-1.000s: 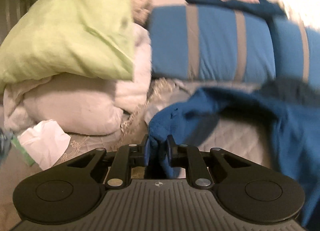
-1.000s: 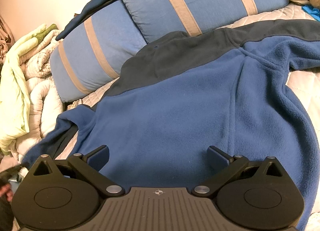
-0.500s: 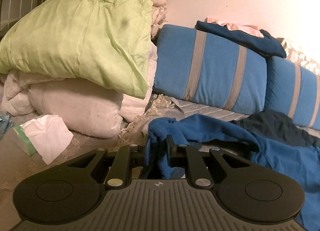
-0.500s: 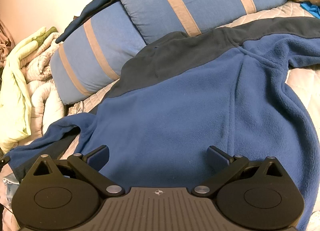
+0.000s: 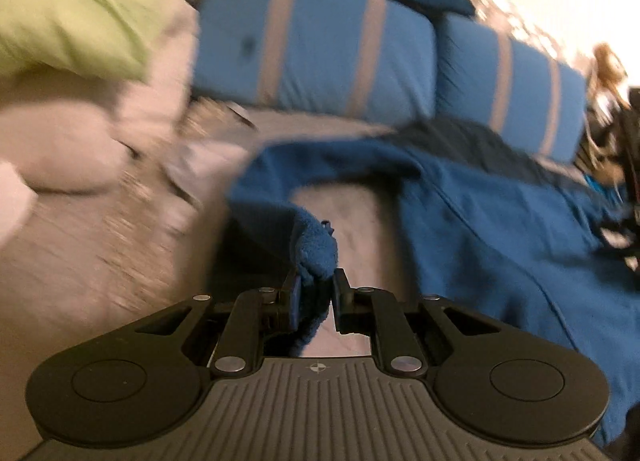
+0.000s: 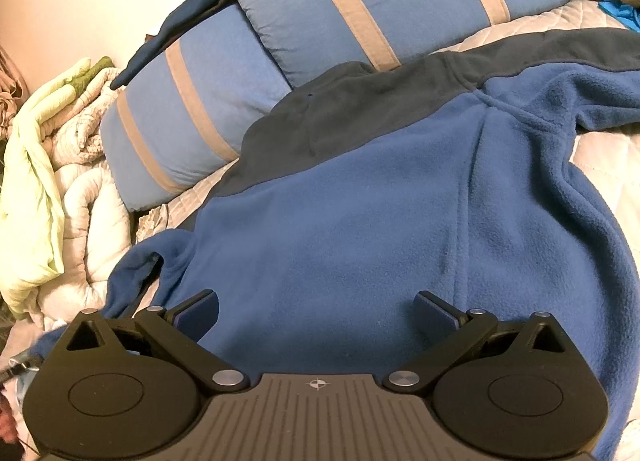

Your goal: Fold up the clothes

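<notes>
Left wrist view: the left gripper (image 5: pixel 316 293) is pinched shut on the sleeve end (image 5: pixel 316 249) of the blue fleece jacket (image 6: pixel 360 229). The jacket lies spread on the bed (image 5: pixel 120 229), in front of the striped pillows (image 6: pixel 224 101). The right gripper (image 6: pixel 316 313) is wide open over the jacket, holding nothing. The thick sleeve could slip out if it gets pulled too hard, and then the fold would bunch up.

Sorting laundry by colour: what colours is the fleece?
Blue fleece with a dark navy shoulder band; clearest in the right wrist view.
</notes>
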Tool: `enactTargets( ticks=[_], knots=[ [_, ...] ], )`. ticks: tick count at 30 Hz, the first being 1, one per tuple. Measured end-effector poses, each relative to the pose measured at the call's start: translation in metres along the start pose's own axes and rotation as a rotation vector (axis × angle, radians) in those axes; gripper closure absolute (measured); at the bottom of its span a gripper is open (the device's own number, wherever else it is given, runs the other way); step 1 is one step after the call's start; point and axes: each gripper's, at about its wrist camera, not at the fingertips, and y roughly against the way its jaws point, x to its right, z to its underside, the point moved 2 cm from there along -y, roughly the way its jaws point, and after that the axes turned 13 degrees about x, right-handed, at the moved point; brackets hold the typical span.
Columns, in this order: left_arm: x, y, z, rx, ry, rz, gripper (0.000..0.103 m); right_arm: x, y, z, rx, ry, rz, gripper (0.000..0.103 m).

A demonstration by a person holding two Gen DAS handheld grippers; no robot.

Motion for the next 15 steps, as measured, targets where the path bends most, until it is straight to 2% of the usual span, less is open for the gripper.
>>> enactTargets(
  ticks=[3, 6, 10, 12, 15],
  knots=[
    [0.019, -0.024, 0.02, -0.048, 0.039, 0.056, 0.086, 0.0, 0.0, 0.0, 0.0, 0.001, 0.002, 0.0],
    [0.034, -0.043, 0.037, -0.097, 0.033, 0.074, 0.082, 0.001, 0.001, -0.001, 0.004, -0.002, 0.003, 0.0],
    [0.037, -0.051, 0.051, -0.14, 0.062, 0.105, 0.064, 0.002, 0.002, 0.0, 0.01, -0.01, 0.002, 0.0],
    [0.032, -0.043, 0.05, -0.112, 0.109, 0.139, 0.057, 0.003, 0.003, -0.001, 0.013, -0.016, 0.0, 0.0],
    [0.014, -0.021, 0.045, -0.033, 0.206, 0.165, 0.042, 0.004, 0.004, -0.001, 0.017, -0.029, -0.005, 0.0]
  ],
)
